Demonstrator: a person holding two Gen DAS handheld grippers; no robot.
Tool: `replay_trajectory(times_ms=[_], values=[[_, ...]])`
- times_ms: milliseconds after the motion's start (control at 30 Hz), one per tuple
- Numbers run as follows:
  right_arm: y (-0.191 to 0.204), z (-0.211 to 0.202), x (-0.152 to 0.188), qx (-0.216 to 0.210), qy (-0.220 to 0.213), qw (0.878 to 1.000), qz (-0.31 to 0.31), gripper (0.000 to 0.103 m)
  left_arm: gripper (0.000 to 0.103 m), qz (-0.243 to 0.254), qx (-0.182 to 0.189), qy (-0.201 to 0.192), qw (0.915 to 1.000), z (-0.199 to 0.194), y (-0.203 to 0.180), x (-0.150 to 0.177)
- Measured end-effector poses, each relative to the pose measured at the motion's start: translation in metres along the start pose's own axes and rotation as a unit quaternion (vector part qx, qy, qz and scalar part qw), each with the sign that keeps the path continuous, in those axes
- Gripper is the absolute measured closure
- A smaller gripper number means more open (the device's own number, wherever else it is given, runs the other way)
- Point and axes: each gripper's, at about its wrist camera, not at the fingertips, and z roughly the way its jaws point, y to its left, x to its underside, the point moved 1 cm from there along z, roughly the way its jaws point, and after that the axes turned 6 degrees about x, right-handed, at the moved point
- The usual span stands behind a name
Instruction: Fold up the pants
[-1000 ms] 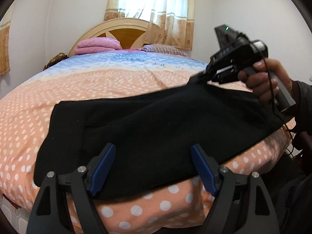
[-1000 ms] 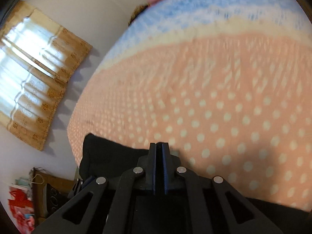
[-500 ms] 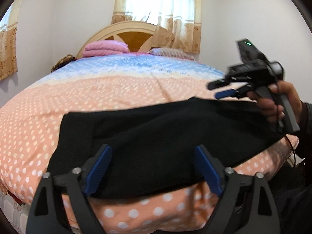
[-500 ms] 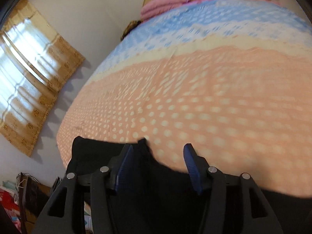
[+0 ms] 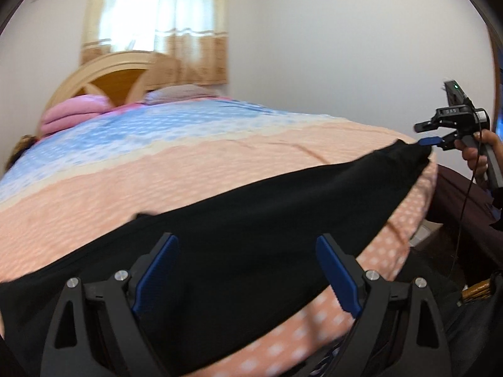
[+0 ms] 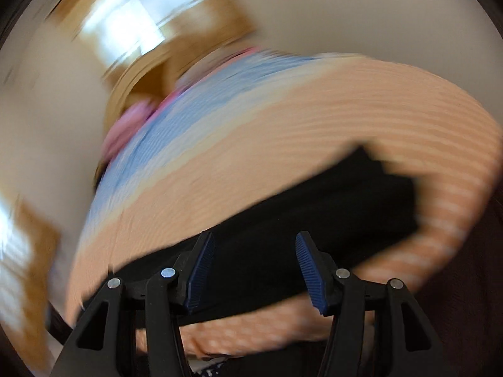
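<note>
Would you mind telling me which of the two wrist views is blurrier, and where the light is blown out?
The right wrist view is heavily smeared: bed cover dots streak into stripes, though the right tongs stay sharp. The left wrist view is only mildly soft; the black pants read clearly. The window is overexposed in both.

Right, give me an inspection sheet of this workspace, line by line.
Surface: bed with a dotted peach and blue cover.
Job's things: black pants lie flat in a long strip along the near edge of the bed.
Clutter: folded pink blanket and pillow by the headboard.
Grippers: left tool open above the pants, holding nothing; right tool open, pads clear of the cloth, off the strip's far end.
Cables: thin wire hangs from the right tool's handle.
Surroundings: curtained window, plain white walls.
</note>
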Motion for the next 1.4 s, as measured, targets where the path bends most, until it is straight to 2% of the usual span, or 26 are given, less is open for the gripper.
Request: replay_trajectory(times_ms=[133, 233, 333, 400, 433, 533, 600, 667, 733, 800, 900, 933, 967, 1033, 1133, 1267, 1300, 1400], values=[[-0.055, -0.011, -0.007, 0.008, -0.003, 0.997, 0.077, 0.047, 0.011, 0.018, 0.033, 0.021, 0.9991, 0.031, -0.020, -0.008], [-0.064, 0.001, -0.012, -0.011, 0.006, 0.995, 0.101, 0.047, 0.011, 0.025, 0.043, 0.046, 0.9977, 0.050, -0.026, -0.004], [-0.065, 0.023, -0.024, 0.002, 0.009, 0.992, 0.123, 0.048, 0.011, 0.016, 0.040, 0.065, 0.9969, 0.061, -0.022, 0.003], [-0.063, 0.034, -0.031, 0.020, 0.009, 0.991, 0.129, 0.072, 0.011, 0.007, 0.043, 0.061, 0.9972, 0.058, -0.018, 0.007], [-0.059, 0.037, -0.036, 0.024, 0.008, 0.991, 0.128, 0.091, 0.011, 0.006, 0.043, 0.060, 0.9973, 0.057, -0.020, 0.006], [-0.040, 0.042, -0.067, -0.002, -0.002, 0.994, 0.112, 0.094, 0.011, -0.001, 0.042, 0.059, 0.9974, 0.056, -0.018, 0.008], [-0.016, 0.027, -0.087, -0.038, -0.035, 0.996, 0.075, 0.095, 0.011, -0.001, 0.039, 0.058, 0.9975, 0.056, -0.020, 0.008], [0.009, 0.000, -0.100, -0.089, -0.087, 0.992, 0.026, 0.095, 0.011, 0.000, 0.035, 0.057, 0.9978, 0.056, -0.022, 0.008], [0.011, -0.015, -0.098, -0.112, -0.109, 0.988, 0.009, 0.095, 0.011, 0.000, 0.033, 0.056, 0.9979, 0.058, -0.023, 0.008], [-0.004, -0.013, -0.086, -0.111, -0.100, 0.989, 0.010, 0.095, 0.011, -0.001, 0.034, 0.055, 0.9979, 0.059, -0.023, 0.008], [-0.051, 0.010, -0.055, -0.066, -0.045, 0.996, 0.032, 0.094, 0.011, 0.003, 0.034, 0.056, 0.9978, 0.060, -0.023, 0.009], [-0.067, 0.016, -0.045, -0.053, -0.029, 0.997, 0.042, 0.083, 0.011, 0.004, 0.035, 0.057, 0.9978, 0.060, -0.024, 0.009], [-0.086, 0.019, -0.034, -0.039, -0.021, 0.997, 0.056, 0.061, 0.010, 0.006, 0.036, 0.059, 0.9976, 0.060, -0.024, 0.009], [-0.115, 0.010, -0.017, -0.013, -0.036, 0.996, 0.080, 0.041, 0.007, 0.011, 0.043, 0.065, 0.9969, 0.061, -0.025, 0.009], [-0.134, -0.007, -0.017, 0.008, -0.067, 0.994, 0.091, 0.042, 0.005, 0.023, 0.041, 0.074, 0.9961, 0.064, -0.028, 0.008], [-0.131, -0.015, -0.045, 0.003, -0.092, 0.992, 0.084, 0.042, 0.005, 0.036, 0.036, 0.077, 0.9957, 0.064, -0.034, 0.007], [-0.126, -0.014, -0.048, 0.004, -0.091, 0.993, 0.075, 0.042, 0.005, 0.036, 0.035, 0.078, 0.9957, 0.064, -0.034, 0.007], [-0.106, 0.019, -0.070, 0.013, -0.042, 0.998, 0.039, 0.042, 0.005, 0.040, 0.030, 0.081, 0.9954, 0.065, -0.037, 0.009]])
